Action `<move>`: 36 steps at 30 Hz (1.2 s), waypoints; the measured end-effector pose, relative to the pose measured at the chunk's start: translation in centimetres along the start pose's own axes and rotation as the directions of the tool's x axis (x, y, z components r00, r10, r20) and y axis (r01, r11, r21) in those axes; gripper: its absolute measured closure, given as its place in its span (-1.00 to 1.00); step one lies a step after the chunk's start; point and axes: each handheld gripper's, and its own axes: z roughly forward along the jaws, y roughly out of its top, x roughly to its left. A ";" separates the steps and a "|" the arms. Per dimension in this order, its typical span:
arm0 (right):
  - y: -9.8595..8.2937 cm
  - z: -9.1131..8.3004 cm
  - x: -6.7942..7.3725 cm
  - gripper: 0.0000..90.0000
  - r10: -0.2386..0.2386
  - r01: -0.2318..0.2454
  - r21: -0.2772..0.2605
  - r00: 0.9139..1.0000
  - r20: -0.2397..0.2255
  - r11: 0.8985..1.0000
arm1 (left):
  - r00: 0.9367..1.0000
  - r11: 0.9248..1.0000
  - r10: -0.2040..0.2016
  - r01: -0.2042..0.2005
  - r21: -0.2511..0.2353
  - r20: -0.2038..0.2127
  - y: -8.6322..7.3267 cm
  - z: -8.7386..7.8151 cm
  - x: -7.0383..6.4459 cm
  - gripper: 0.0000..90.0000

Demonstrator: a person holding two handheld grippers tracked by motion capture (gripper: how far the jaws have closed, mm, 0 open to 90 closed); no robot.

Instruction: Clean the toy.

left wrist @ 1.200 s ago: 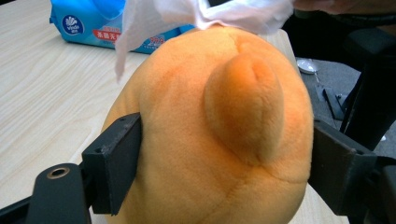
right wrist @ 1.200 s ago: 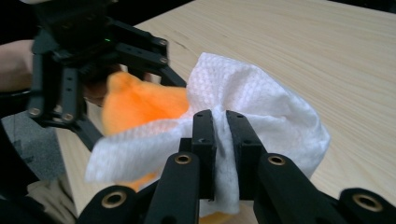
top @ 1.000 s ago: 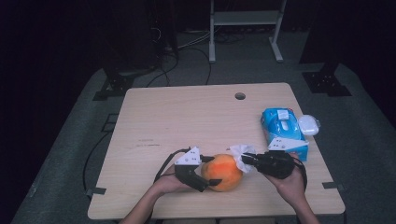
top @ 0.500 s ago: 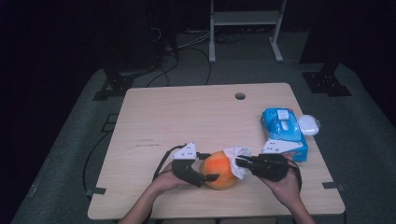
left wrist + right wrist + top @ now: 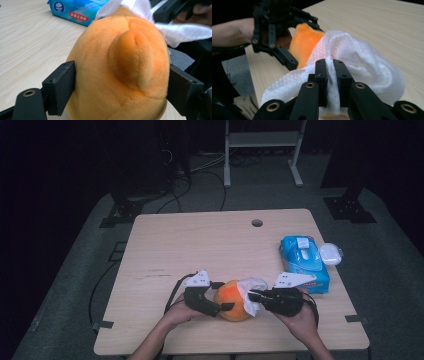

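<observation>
An orange plush toy rests near the table's front edge, between both grippers. My left gripper is shut on the plush toy, its two black pads pressing into the toy's sides. My right gripper is shut on a white wet wipe, pinching a fold of it. The wipe lies against the right side of the plush toy. In the right gripper view the left gripper shows beyond the wipe, on the toy.
A blue pack of wet wipes lies at the table's right, with a small white lidded case beside it at the edge. A cable hole sits at the back of the wooden table.
Both grippers, the plush toy and the wipe have shifted slightly left and a little away from the front edge. Both grips are unchanged.
</observation>
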 end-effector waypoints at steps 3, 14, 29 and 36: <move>-0.7 -0.3 -1.4 0.82 0.041 -0.042 0.014 0.998 0.051 0.999 | 1.000 1.000 -0.018 0.018 -0.001 -0.001 0.0 0.1 0.0 -0.61; 0.0 0.3 0.1 0.83 0.001 -0.001 -0.005 1.000 -0.011 1.000 | 1.000 1.000 -0.021 0.021 0.000 -0.016 0.1 0.4 -0.4 -0.60; -0.5 -1.1 -1.5 0.83 0.065 -0.063 -0.033 0.996 0.059 0.997 | 0.995 0.994 0.096 -0.096 0.042 0.007 0.5 0.9 -1.9 -0.55; 0.0 -1.3 -0.8 0.83 0.053 -0.050 -0.053 0.998 0.039 0.997 | 0.985 0.983 0.174 -0.174 0.063 0.008 0.5 1.0 -2.9 -0.56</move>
